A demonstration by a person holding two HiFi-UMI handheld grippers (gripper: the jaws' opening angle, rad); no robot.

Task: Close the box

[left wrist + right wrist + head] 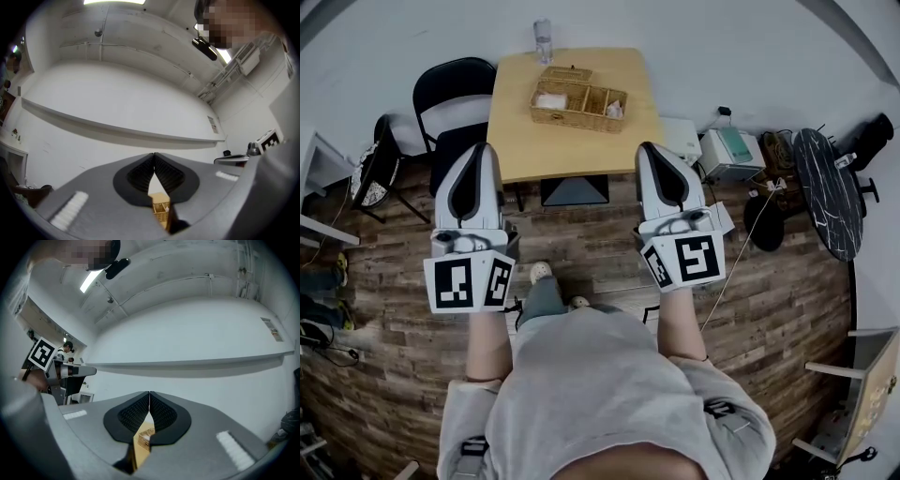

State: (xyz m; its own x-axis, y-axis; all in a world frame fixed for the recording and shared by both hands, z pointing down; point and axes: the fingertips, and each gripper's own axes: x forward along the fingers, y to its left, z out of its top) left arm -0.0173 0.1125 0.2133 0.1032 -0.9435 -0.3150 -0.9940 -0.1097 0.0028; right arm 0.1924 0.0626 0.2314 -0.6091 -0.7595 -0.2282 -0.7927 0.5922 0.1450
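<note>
Wicker box point(578, 97) on pale wooden table point(572, 150), upper centre of frame, compartments exposed, lid point(566, 73) raised at far edge. Left gripper point(485, 148) and right gripper point(649, 148) mid-frame over plank floor point(581, 253), well short of box, apart from each other. Both pairs of jaws pressed tip to tip, gripping nothing. Clear bottle point(543, 40) at table's far edge, black chair point(450, 94) at its left

The box point(578, 97) sits on the table point(572, 150), a bottle point(543, 40) behind it, a chair point(450, 103) to the left.
</note>
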